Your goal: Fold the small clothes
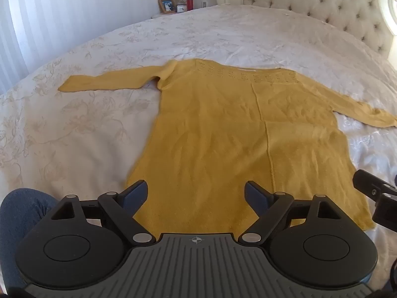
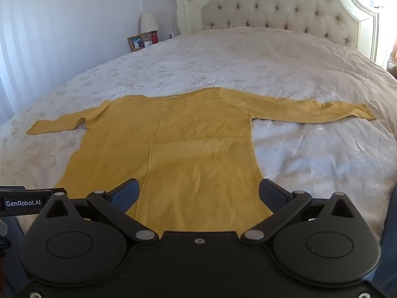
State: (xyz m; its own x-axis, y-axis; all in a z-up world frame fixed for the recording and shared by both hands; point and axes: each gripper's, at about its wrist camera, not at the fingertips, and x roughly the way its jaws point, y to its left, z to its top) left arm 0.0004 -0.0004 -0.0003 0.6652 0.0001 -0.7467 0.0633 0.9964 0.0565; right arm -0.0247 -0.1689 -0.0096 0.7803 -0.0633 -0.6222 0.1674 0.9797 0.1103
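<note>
A wide bed (image 2: 273,57) with a pale floral bedspread fills both views, backed by a tufted cream headboard (image 2: 280,7). Beyond its far corner a nightstand carries a lamp (image 2: 148,22), a framed photo (image 2: 135,42) and a red bottle (image 2: 154,37).

The yellow sweater (image 2: 178,149) lies flat on the bedspread, neckline toward the headboard and hem toward the camera. Its left sleeve (image 1: 104,80) and right sleeve (image 2: 315,110) are both stretched out to the sides, and a raised seam or crease runs down the middle of the body.

Nothing looks folded yet, so the task appears to be at its start: the garment is spread and ready, and the first fold has not been made.

The left hand-held gripper (image 1: 196,193) hangs over the hem end of the sweater with its jaws wide apart and nothing between them. The right hand-held gripper (image 2: 198,192) is likewise spread and empty, above the lower body of the garment toward its right edge. Whether either touches the fabric cannot be told. The two tools are close side by side, each showing at the edge of the other's view.

The next move probably calls for taking a sleeve or a side edge: each gripper would need to travel outward and away from the hem, drop low enough to pinch the knit without catching the bedspread, and carry it across the body. The soft knit may sag or bunch if lifted from a single point.
</note>
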